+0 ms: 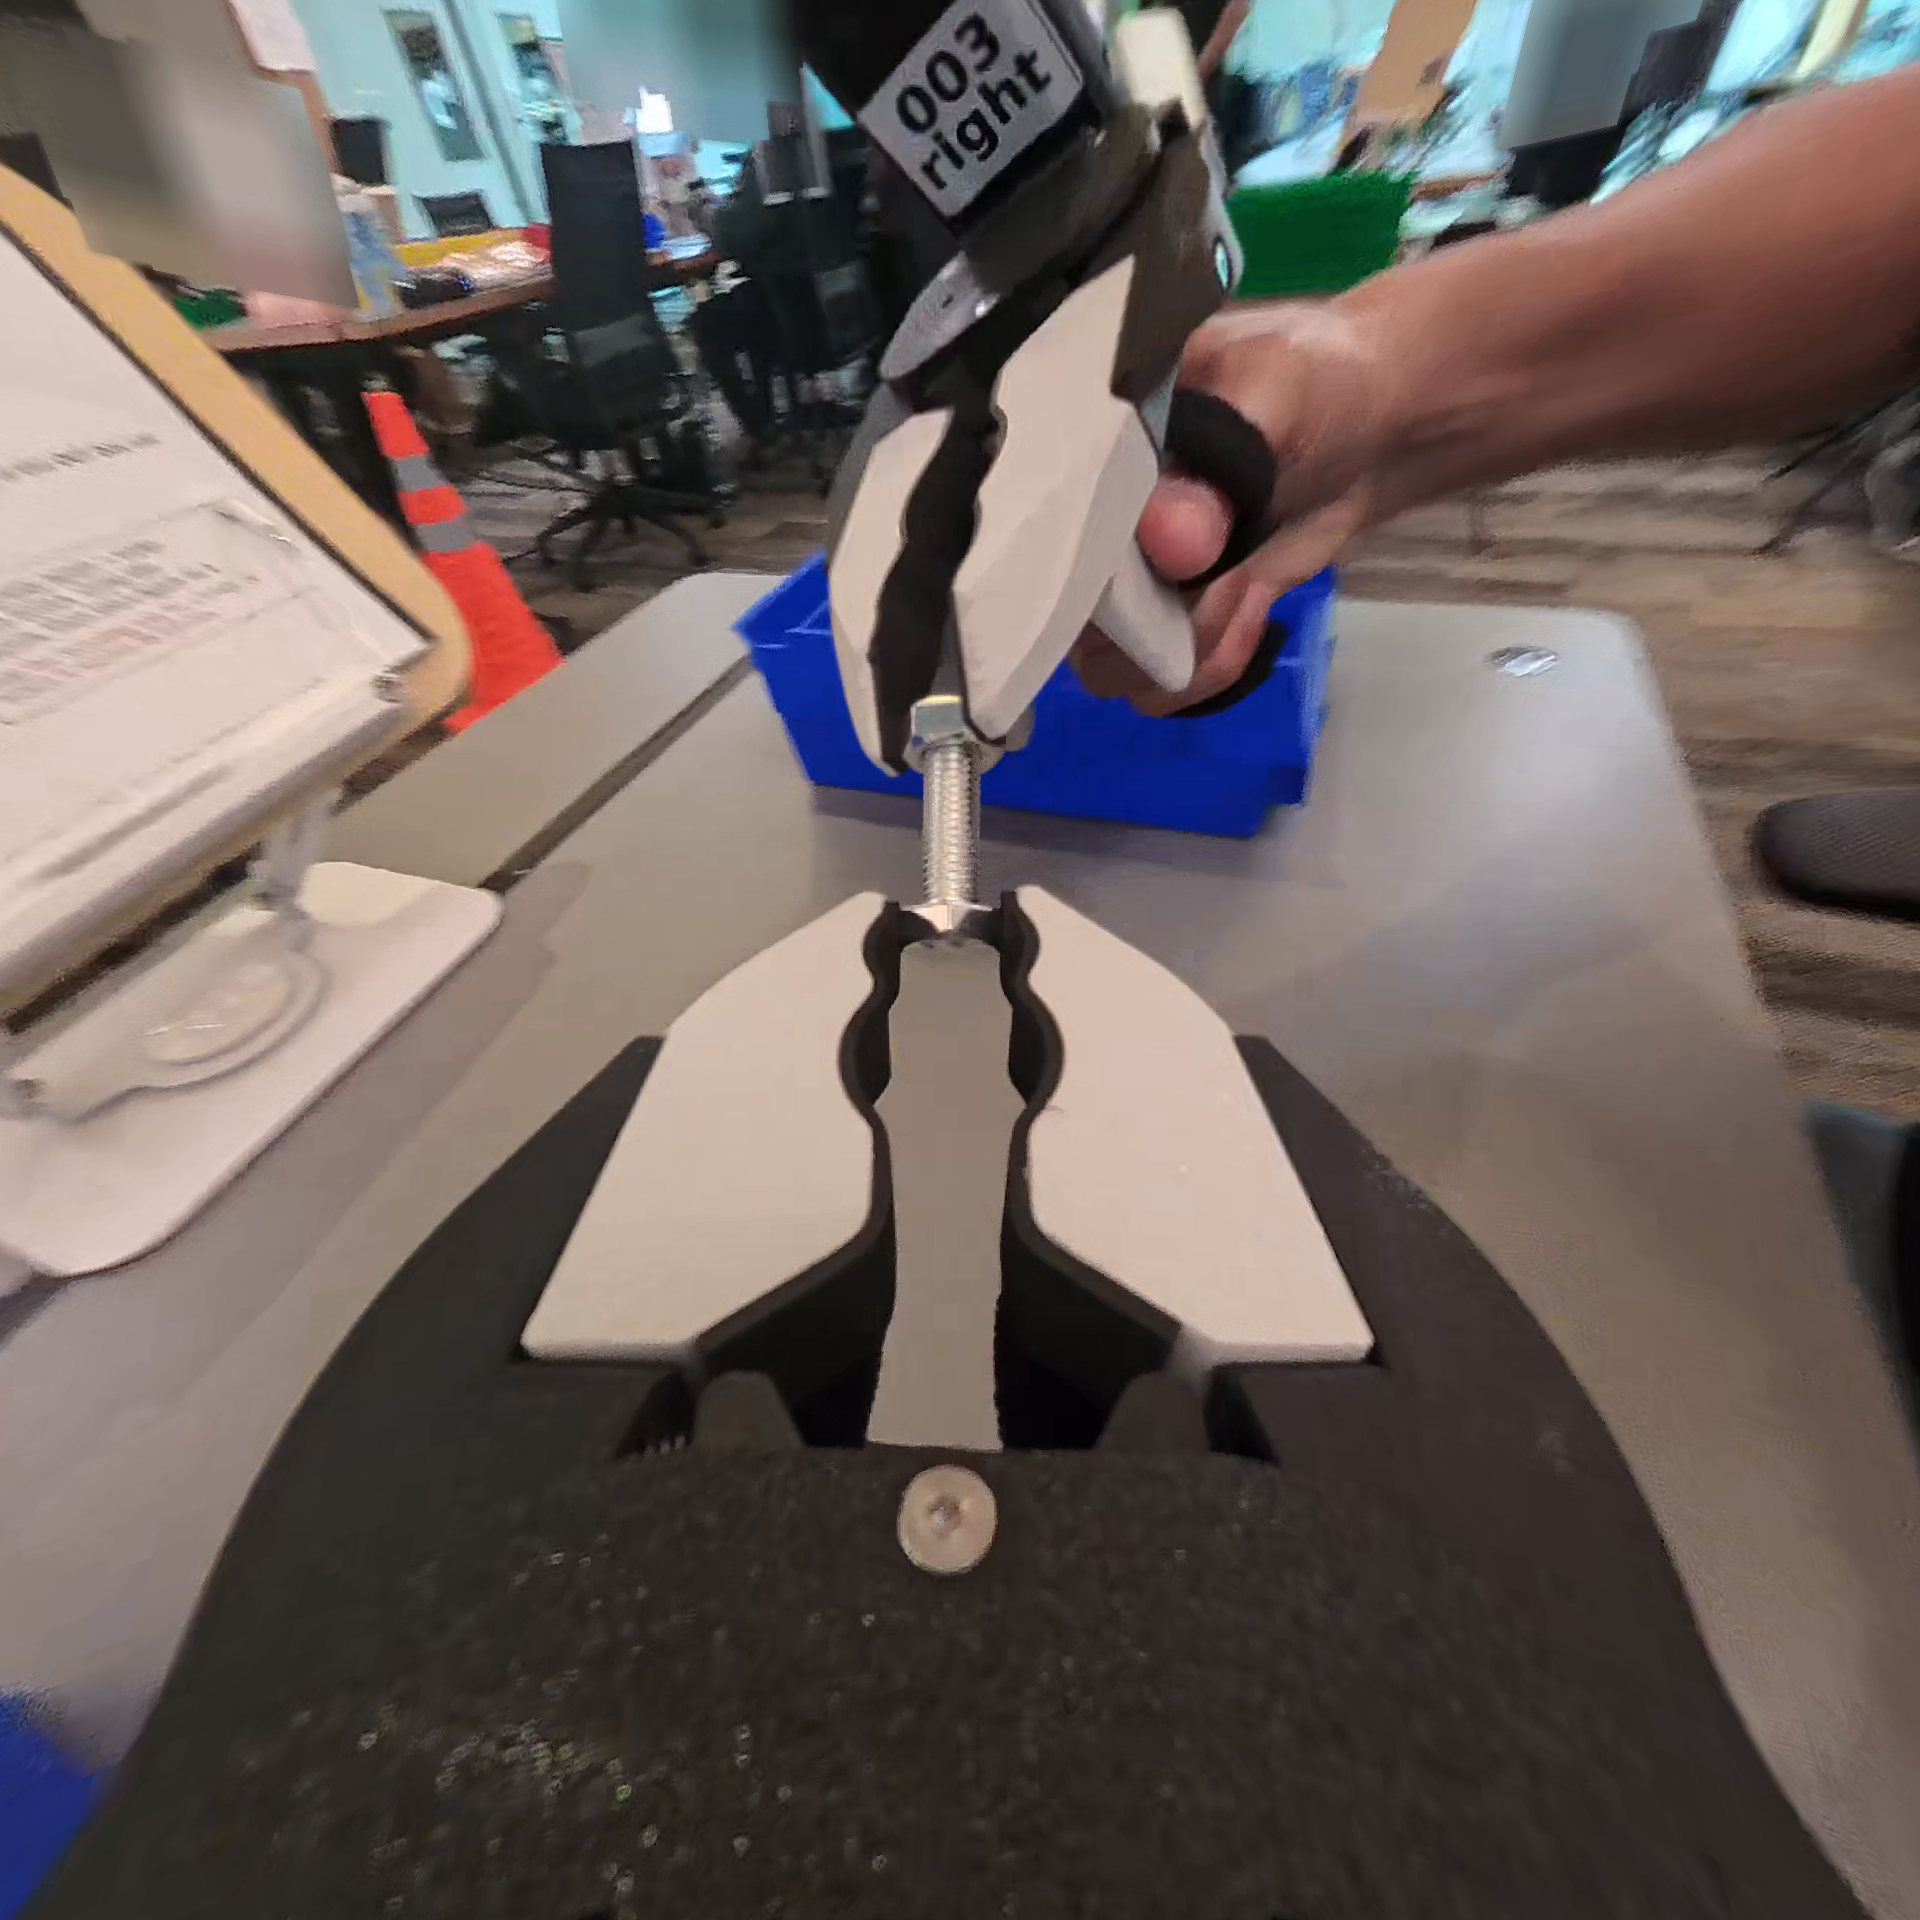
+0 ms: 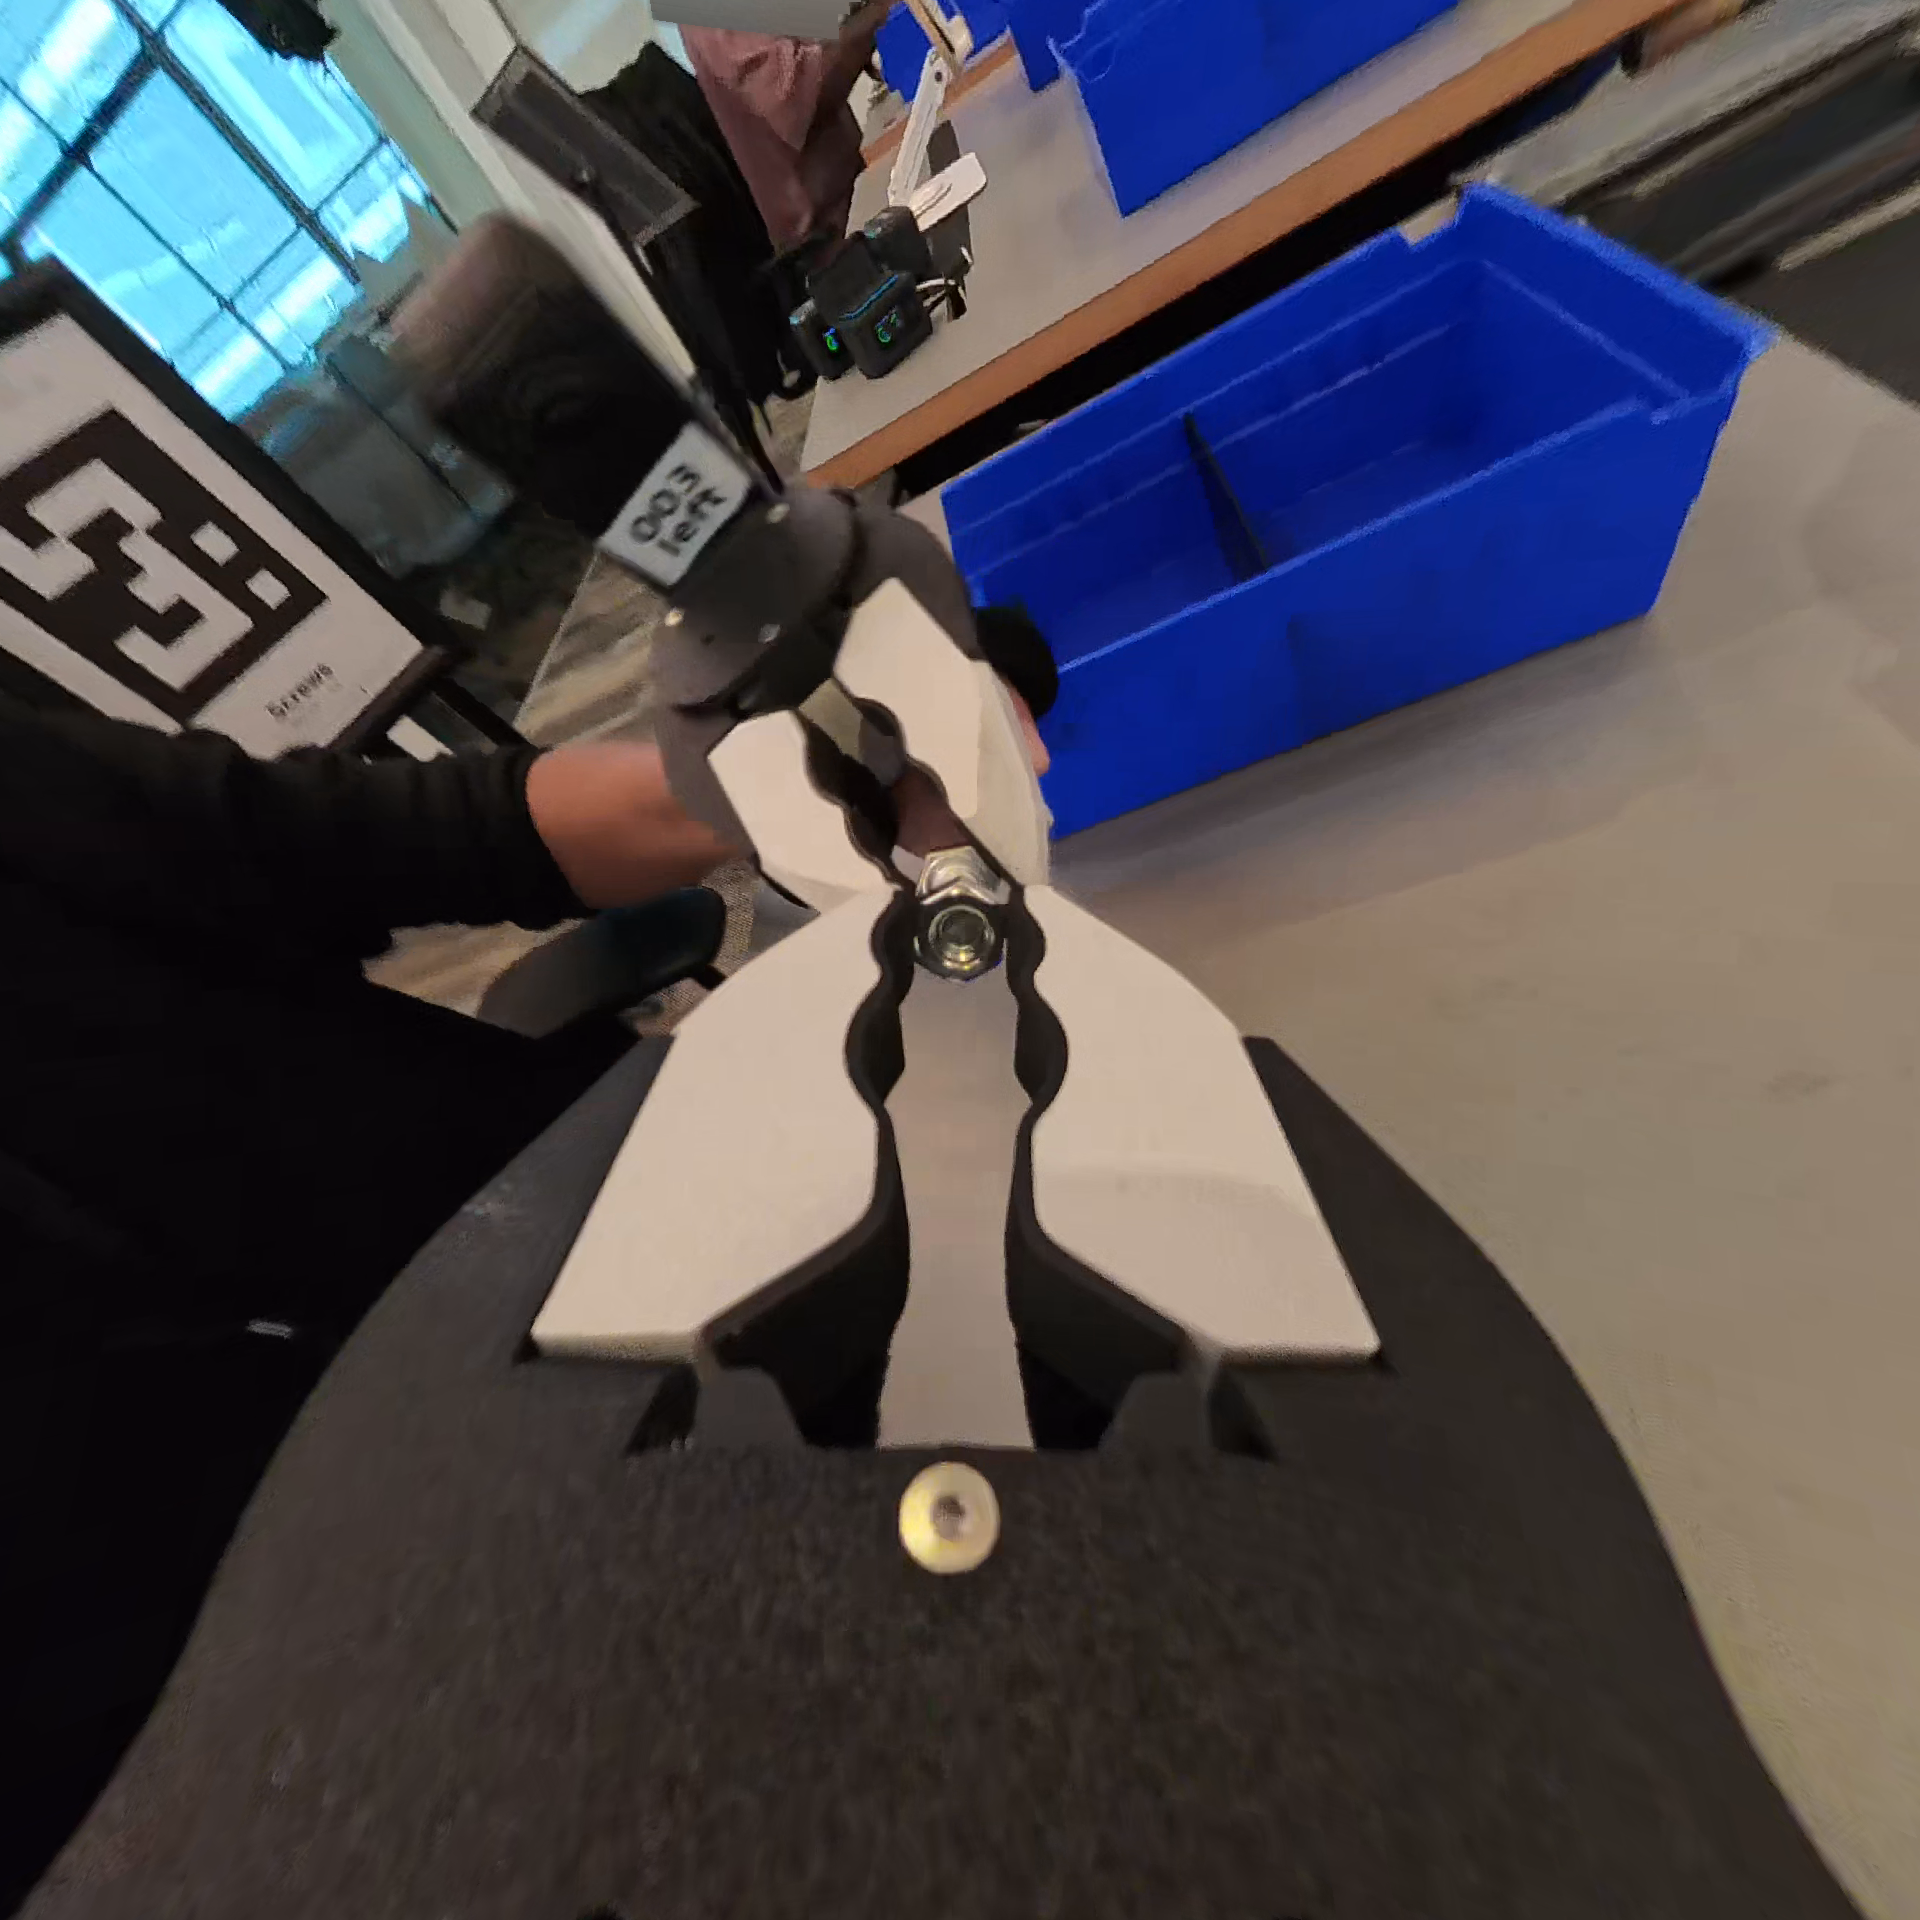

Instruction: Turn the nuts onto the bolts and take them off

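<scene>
A silver bolt (image 1: 948,831) stands upright over the grey table (image 1: 1455,1039). My left gripper (image 1: 948,925) is shut on the bolt's hex head from below. My right gripper (image 1: 940,743) comes down from above and is shut on a silver nut (image 1: 938,720) at the top of the thread. In the right wrist view the nut (image 2: 956,938) sits end-on between my right gripper's (image 2: 956,935) tips, with the bolt's tip in its hole. Behind it the left gripper (image 2: 951,868) holds the bolt head (image 2: 954,871).
A blue divided bin (image 1: 1143,779) stands on the table just behind the bolt; in the right wrist view it (image 2: 1351,665) is to the right. A white stand with a paper sheet (image 1: 156,623) is at the left, an orange cone (image 1: 457,561) beyond it.
</scene>
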A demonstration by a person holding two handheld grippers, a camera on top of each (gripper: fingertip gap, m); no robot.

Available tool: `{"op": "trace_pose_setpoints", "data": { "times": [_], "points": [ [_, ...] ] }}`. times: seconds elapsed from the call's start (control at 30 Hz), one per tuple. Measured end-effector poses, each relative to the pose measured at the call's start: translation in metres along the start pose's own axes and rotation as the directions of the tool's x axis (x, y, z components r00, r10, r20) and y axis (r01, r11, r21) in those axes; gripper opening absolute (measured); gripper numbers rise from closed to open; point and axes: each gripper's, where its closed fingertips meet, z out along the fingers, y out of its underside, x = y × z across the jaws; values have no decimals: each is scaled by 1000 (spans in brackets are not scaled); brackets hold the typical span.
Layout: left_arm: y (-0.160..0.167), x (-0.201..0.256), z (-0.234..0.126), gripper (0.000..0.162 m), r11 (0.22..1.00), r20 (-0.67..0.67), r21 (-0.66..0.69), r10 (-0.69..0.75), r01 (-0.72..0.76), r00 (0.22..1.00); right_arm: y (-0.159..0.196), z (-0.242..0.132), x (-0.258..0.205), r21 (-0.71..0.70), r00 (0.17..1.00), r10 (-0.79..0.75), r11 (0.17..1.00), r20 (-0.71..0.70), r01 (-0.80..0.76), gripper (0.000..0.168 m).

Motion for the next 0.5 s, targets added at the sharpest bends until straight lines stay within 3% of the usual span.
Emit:
{"op": "trace_pose_setpoints", "data": {
  "times": [0.2, 0.37, 0.5],
  "points": [
    [13, -5, 2, 17, 950, 244, -169, 297, -261, 923, 12, 3, 11, 20, 925, 374, 926, 59, -376, 17],
    [31, -2, 6, 17, 838, 297, -335, 528, -431, 796, 34, 7, 19, -31, 684, 721, 690, 106, -723, 17],
    [47, 5, 8, 17, 753, 301, -439, 638, -491, 709, 51, 11, 22, -69, 591, 805, 593, 50, -802, 17]
  ]
}}
